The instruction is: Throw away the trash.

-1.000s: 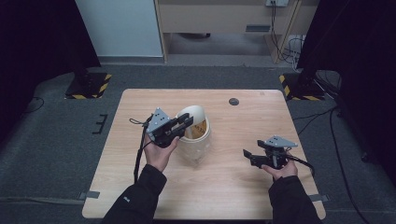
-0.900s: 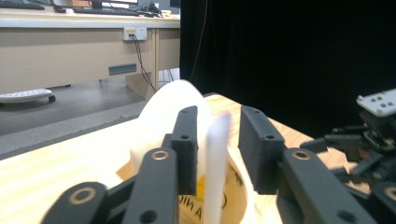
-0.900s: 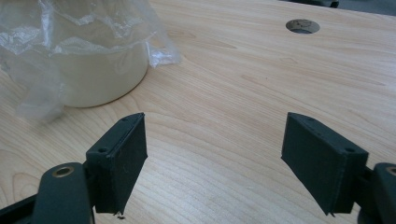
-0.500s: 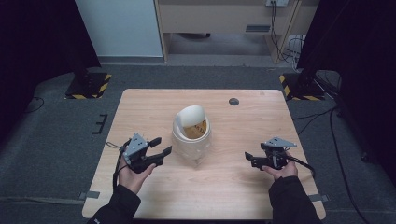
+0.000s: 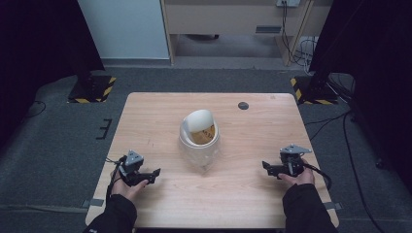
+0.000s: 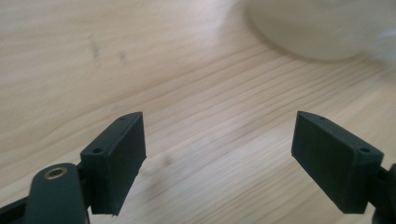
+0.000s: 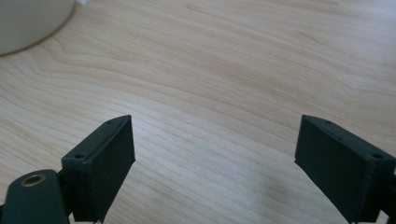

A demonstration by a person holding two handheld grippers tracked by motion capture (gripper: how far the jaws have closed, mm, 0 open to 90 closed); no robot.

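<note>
Wooden table (image 5: 160,111): one clear container (image 5: 199,143) at its middle, white flip lid (image 5: 200,120) raised, something yellow-brown inside. Left gripper (image 5: 151,174): near the front left edge, well apart from the container; jaws have just been opening and stand spread, nothing between them. Right gripper (image 5: 266,168): near the front right edge, jaws likewise just opening, spread wide over bare wood. Small dark disc (image 5: 243,105): far side of the table.

The high view overlooks the whole table (image 5: 160,116); both gripper views skim its wood closely.
</note>
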